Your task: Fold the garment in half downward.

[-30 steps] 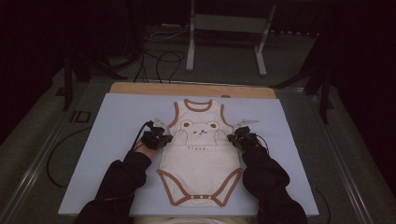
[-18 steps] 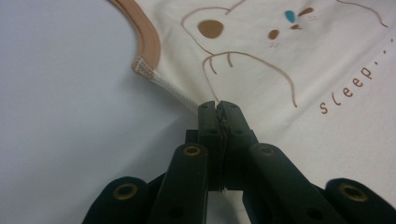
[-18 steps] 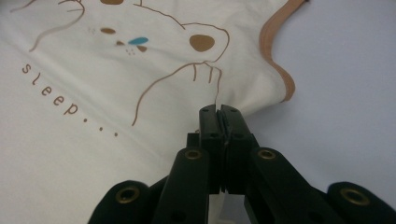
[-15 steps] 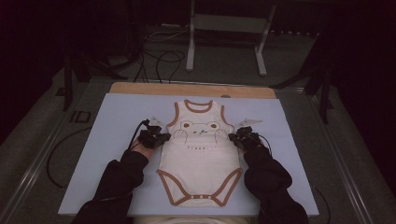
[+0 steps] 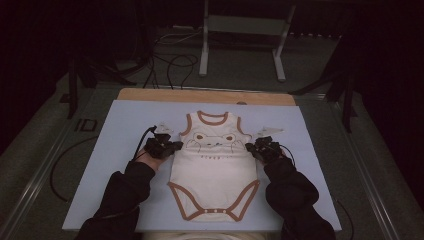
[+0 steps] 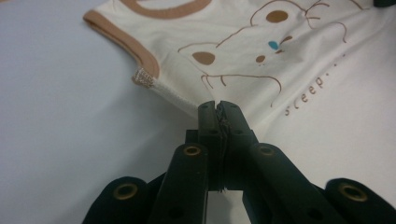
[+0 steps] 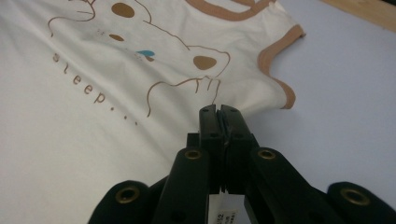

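The left tongs (image 6: 218, 106) are clenched on the side seam of the cream bodysuit (image 5: 214, 165) (just below its armhole). The right tongs (image 7: 219, 109) pinch the opposite side edge, jaws fully together, over the pale blue surface (image 5: 125, 125).

place: lab | signs: dark room, floor cables (image 5: 170, 62), metal stand (image 5: 242, 37), padded table (image 5: 125, 125)

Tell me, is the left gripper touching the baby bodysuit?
Touching. The left gripper view shows the left gripper with its jaws shut on the side edge of the bodysuit, just below the armhole, with the cloth pinched between them.
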Motion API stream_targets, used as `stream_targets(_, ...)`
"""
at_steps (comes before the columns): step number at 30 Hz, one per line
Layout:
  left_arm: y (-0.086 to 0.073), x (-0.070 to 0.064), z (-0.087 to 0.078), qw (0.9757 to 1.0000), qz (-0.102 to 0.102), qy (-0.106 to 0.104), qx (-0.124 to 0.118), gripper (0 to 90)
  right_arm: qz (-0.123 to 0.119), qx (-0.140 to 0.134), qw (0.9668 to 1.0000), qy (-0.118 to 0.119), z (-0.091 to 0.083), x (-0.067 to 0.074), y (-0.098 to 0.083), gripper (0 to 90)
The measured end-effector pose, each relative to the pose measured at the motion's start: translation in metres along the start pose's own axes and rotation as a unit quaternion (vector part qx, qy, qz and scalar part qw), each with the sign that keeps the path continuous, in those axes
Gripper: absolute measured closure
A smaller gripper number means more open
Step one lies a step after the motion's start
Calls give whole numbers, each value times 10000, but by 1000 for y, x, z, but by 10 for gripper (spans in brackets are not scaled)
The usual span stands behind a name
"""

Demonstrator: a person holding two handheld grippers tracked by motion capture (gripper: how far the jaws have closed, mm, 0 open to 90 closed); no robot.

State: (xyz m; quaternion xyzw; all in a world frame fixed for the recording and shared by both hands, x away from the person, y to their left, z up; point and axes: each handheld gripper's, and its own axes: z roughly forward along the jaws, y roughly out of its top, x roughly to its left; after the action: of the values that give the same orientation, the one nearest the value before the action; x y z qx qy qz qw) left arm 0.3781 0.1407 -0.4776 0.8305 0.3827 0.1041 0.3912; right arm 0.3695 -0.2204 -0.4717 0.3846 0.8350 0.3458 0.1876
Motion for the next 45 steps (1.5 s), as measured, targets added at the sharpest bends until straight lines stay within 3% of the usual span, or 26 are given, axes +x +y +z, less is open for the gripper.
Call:
stream_targets(10, -1, -13, -17, 9997, 224, -54, 44, 897, -190, -37, 9997, 141, -25, 11, 2, 892)
stream_targets(16, -9, -29, -33, 9993, 363, -9, 69, 896, -551, -4, 9984, 106, -42, 24, -1, 891)
stream_targets(19, -14, -35, -40, 9991, 408, -32, 92, 896, -621, -22, 9980, 140, -50, 30, -2, 892)
stream_targets(30, -34, -62, -60, 9977, 655, -158, 23, 896, -734, -86, 9971, 191, -73, 47, -18, 891)
stream_targets(43, -53, -79, -72, 9963, 806, -290, -5, 896, -816, -46, 9954, 509, -94, 67, -40, 889)
stream_targets(45, -56, -83, -74, 9960, 844, -294, 1, 896, -733, -104, 9957, 548, -98, 67, -43, 889)
